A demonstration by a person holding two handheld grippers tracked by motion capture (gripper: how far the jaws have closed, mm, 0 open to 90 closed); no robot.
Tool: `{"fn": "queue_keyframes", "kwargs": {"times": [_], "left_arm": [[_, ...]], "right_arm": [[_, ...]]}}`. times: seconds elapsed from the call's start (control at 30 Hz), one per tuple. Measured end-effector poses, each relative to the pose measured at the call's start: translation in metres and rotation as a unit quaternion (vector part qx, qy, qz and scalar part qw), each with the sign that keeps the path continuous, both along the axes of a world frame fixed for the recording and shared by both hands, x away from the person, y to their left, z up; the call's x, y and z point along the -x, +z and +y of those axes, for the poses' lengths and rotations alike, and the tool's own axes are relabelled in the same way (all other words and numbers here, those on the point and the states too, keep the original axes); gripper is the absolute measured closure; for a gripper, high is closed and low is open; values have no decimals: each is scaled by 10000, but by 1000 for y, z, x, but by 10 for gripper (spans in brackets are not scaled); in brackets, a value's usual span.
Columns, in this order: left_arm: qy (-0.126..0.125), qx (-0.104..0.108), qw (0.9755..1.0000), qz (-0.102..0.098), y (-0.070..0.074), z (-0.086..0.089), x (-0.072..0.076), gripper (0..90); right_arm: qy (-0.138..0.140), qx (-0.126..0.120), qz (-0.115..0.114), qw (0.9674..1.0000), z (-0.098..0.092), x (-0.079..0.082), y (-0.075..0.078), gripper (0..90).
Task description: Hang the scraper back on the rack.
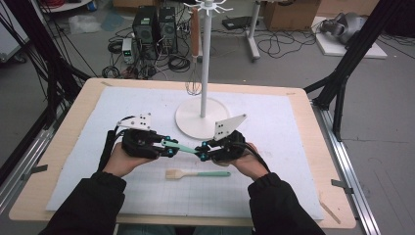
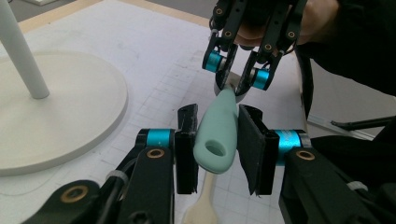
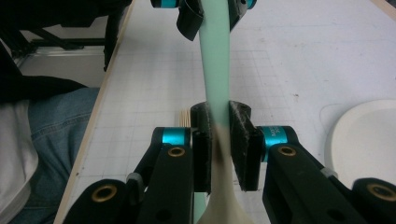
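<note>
A utensil with a mint-green handle (image 1: 183, 147) is held level above the white mat between both grippers. My left gripper (image 1: 169, 147) is shut on the handle's rounded end with the hanging hole (image 2: 217, 147), and both pads touch its sides. My right gripper (image 1: 201, 152) is shut on the utensil where the mint handle meets its cream-coloured part (image 3: 219, 140). In the left gripper view the right gripper (image 2: 233, 88) faces me at the handle's far end. The right gripper view has the left gripper (image 3: 215, 14) at the top, on the handle (image 3: 215, 56).
A brush with a mint handle (image 1: 198, 174) lies flat on the mat just in front of the hands. A white stand with a round base (image 1: 188, 122) and a pole (image 1: 205, 58) rises behind them. A whisk (image 1: 194, 85) hangs from it.
</note>
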State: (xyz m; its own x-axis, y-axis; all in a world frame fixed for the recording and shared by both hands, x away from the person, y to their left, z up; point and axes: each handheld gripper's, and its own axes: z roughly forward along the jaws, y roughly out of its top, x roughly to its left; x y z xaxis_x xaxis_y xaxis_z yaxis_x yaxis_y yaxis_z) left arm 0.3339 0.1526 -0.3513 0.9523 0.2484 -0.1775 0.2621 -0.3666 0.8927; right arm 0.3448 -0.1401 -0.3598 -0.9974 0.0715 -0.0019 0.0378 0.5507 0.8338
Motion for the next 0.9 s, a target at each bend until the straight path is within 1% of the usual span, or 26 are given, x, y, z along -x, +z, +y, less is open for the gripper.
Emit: {"fn": "queue_keyframes", "kwargs": {"times": [0.07, 0.1, 0.13, 0.17, 0.2, 0.23, 0.3, 0.37, 0.4, 0.43, 0.5, 0.57, 0.67, 0.7, 0.73, 0.8, 0.9], "left_arm": [[-18, 29, 10000, 20, 0, 0, 0, 702], [-55, 45, 10000, 37, 0, 0, 0, 714], [-81, 77, 9999, 61, 0, 0, 0, 732], [-125, 96, 9999, 61, 0, -1, 0, 764], [-130, 59, 9999, -8, 0, -2, 1, 813], [-105, 56, 9999, -30, 1, -2, 2, 815], [-107, 46, 9999, -27, 1, -1, 2, 817], [-116, 41, 9999, -90, 2, -1, 3, 818], [-116, 55, 9999, -89, 2, -1, 3, 819], [-155, 26, 9998, -125, 2, -1, 3, 819], [-156, -90, 9997, -170, 2, -3, 5, 819], [-204, -139, 9995, -183, 2, -5, 6, 820], [-215, -150, 9995, -200, 2, -7, 7, 820], [-228, -134, 9995, -198, 3, -8, 7, 820], [-229, -122, 9995, -205, 3, -8, 7, 820], [-241, -164, 9992, -256, 5, -7, 7, 820], [-260, -112, 9993, -238, 6, -8, 8, 819]], "right_arm": [[-10, 30, -49, 10000, 1, 0, 0, 795], [-10, 75, -64, 10000, 2, 1, 0, 795], [-3, 135, -130, 9998, 3, 1, -1, 796], [0, 202, -154, 9997, 4, 2, -1, 802], [-3, 247, -200, 9995, 5, 2, -2, 824], [-13, 288, -195, 9994, 6, 2, -2, 824], [-32, 279, -218, 9994, 7, 1, -3, 821], [-15, 351, -305, 9989, 9, 2, -1, 820], [-2, 391, -341, 9987, 10, 3, 0, 812], [-13, 430, -337, 9985, 11, 3, 1, 810], [64, 469, -307, 9984, 14, 2, 3, 801], [155, 504, -293, 9982, 18, 2, 6, 799], [272, 623, -279, 9973, 24, 3, 6, 792], [284, 666, -309, 9969, 26, 3, 6, 787], [296, 681, -292, 9968, 27, 3, 5, 787], [290, 697, -274, 9968, 28, 3, 5, 804], [312, 695, -283, 9967, 30, 3, 5, 825]]}}
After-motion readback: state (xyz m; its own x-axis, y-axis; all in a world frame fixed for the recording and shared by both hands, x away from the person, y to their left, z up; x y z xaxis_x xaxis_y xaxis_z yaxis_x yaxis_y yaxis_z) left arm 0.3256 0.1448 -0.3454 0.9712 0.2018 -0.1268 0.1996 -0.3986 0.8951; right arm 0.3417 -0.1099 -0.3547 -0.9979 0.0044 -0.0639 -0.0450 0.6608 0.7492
